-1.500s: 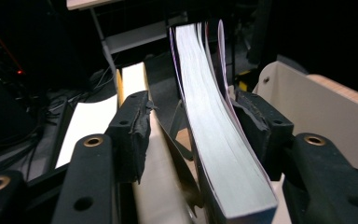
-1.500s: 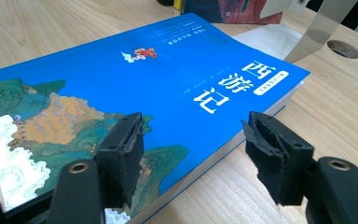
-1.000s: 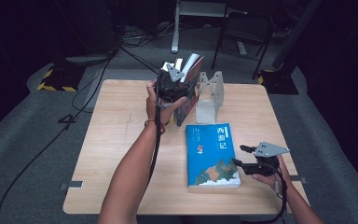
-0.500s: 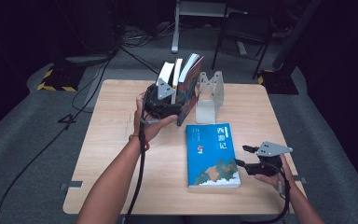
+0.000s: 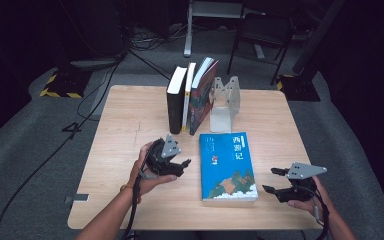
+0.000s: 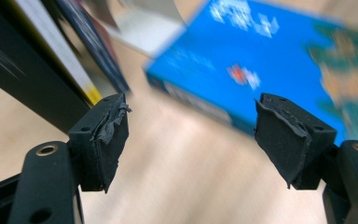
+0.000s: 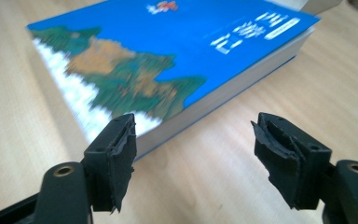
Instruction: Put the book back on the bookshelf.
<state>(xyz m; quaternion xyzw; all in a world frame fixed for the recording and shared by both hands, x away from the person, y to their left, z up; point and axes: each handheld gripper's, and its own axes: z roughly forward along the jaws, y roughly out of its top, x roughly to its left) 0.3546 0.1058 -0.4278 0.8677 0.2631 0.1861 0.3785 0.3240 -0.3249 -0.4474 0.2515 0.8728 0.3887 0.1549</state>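
Observation:
A blue book (image 5: 227,165) lies flat on the wooden table (image 5: 125,130), right of the middle. My left gripper (image 5: 184,167) hovers low just left of it, jaws towards the book's left edge (image 6: 270,60). Its jaws (image 6: 191,135) have just been opening and stand open with nothing between them. My right gripper (image 5: 271,180) sits off the book's near right corner (image 7: 177,42). It (image 7: 193,149) has also just been opening and stands open, empty. Three books (image 5: 190,97) stand upright at the back, leaning on a metal bookend (image 5: 225,102).
The black book (image 6: 18,60) of the upright row is close on the left in the left gripper view. Bare tabletop stretches left of the row and along the near edge. Cables and chair legs (image 5: 260,45) lie on the floor beyond the table.
My left gripper has come away from the upright books, down and towards the near side, and now sits beside the blue book. The right gripper has shifted only slightly.

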